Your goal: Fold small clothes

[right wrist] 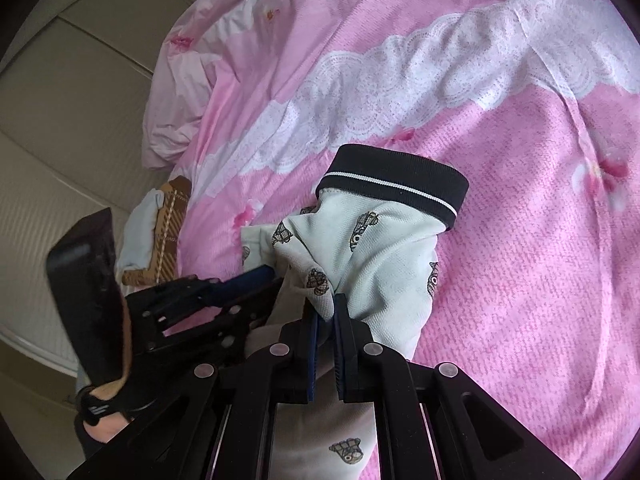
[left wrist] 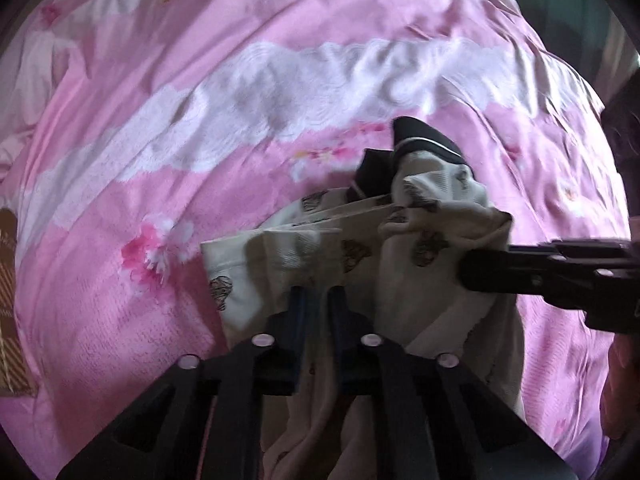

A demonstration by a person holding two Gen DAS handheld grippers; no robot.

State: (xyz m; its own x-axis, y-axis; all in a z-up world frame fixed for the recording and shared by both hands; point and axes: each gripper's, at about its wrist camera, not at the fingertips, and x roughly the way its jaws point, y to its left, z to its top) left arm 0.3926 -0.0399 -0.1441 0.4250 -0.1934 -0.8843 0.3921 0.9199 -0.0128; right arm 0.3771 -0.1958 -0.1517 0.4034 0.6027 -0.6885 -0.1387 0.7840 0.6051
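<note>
Both grippers pinch garment (right wrist: 372,248) (over pink bedspread (right wrist: 520,280)).

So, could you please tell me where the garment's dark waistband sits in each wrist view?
Left wrist: dark waistband right of centre, above the printed cloth.
Right wrist: the band lies centre, just above the middle, white stripe visible.
Shared landmark: the white lace strip on the pink bedspread.

No writing, label, brand or number can be read anywhere in either view. The garment (right wrist: 372,240) carries only small printed figures, not letters, and its dark cuff (right wrist: 394,182) bears a plain white stripe. The pink bedsheet (right wrist: 520,280) shows flowers and a lace pattern, with no words.
</note>
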